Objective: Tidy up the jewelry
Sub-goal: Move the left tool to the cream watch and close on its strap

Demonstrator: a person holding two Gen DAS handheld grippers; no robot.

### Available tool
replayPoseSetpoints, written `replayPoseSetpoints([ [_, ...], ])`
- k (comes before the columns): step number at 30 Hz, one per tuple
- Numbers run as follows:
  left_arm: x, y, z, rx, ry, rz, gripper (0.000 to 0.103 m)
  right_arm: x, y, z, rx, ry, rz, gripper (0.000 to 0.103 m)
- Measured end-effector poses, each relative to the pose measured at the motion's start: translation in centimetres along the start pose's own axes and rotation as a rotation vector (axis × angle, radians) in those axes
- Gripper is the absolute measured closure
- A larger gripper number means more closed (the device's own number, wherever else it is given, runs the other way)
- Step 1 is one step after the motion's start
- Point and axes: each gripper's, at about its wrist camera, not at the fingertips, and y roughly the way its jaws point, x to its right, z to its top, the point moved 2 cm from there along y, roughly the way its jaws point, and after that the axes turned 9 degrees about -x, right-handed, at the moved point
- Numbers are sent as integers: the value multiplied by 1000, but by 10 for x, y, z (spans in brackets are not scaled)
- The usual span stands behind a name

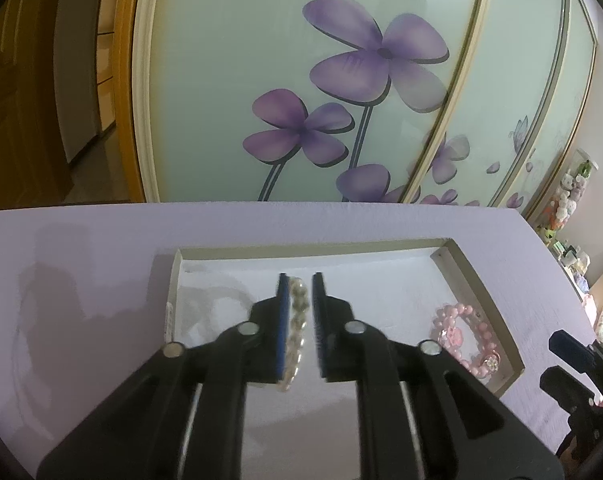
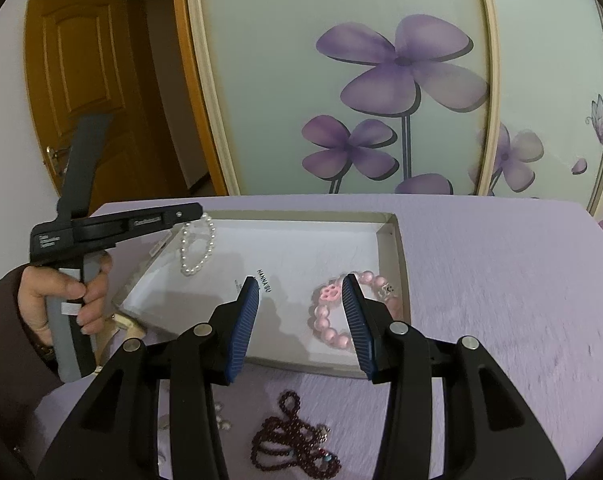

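Observation:
A white pearl bracelet (image 1: 297,320) stands edge-on between the blue pads of my left gripper (image 1: 300,276), over the left part of a shallow white tray (image 1: 301,250). The pearls lean on the left pad and a thin gap shows at the right pad. In the right wrist view the pearl bracelet (image 2: 197,244) reaches down to the tray floor under the left gripper's tip. My right gripper (image 2: 301,280) is open above the tray (image 2: 301,214), with nothing between its fingers. A pink bead bracelet (image 2: 329,320) with a flower charm lies just beyond, partly behind the right finger.
A dark red bead necklace (image 2: 289,440) lies coiled on the purple cloth (image 2: 501,300) before the tray. Clear beads (image 2: 221,420) and a gold item (image 2: 129,324) lie near a hand (image 2: 61,292). A flower-printed wardrobe door (image 1: 341,80) stands behind the table.

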Motion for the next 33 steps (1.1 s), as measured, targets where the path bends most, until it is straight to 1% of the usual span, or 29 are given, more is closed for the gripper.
replayPoseSetpoints([
  [2, 1, -5, -2, 6, 4, 11, 72, -4, -5, -4, 3, -3, 3, 58],
  [6, -1, -23, -10, 19, 1, 11, 65, -8, -16, -8, 5, -2, 12, 57],
  [8, -5, -39, -19, 35, -1, 15, 57, -11, -25, -14, 10, 2, 19, 57],
  [10, -10, -57, -31, 53, -5, 18, 53, -14, -33, -19, 13, 1, 21, 57],
  [11, -12, -64, -37, 58, -9, 19, 49, -16, -38, -23, 14, 1, 20, 56],
  [14, -20, -88, -59, 71, -30, 25, 44, -21, -48, -35, 10, 11, 33, 56],
  [16, -26, -101, -79, 67, -43, 34, 42, -23, -54, -46, 7, 18, 41, 56],
  [18, -28, -107, -95, 54, -48, 49, 41, -27, -59, -58, 0, 25, 50, 56],
  [23, -28, -104, -129, 0, -62, 60, 40, -33, -66, -81, -15, 49, 70, 56],
  [25, -25, -97, -137, -33, -75, 57, 37, -36, -68, -88, -17, 57, 75, 56],
  [27, -22, -89, -140, -50, -73, 59, 34, -36, -71, -92, -17, 63, 76, 56],
  [29, -15, -80, -141, -64, -62, 78, 30, -37, -74, -95, -17, 65, 73, 56],
  [33, -8, -64, -139, -90, -63, 101, 28, -35, -77, -98, -17, 70, 71, 56],
])
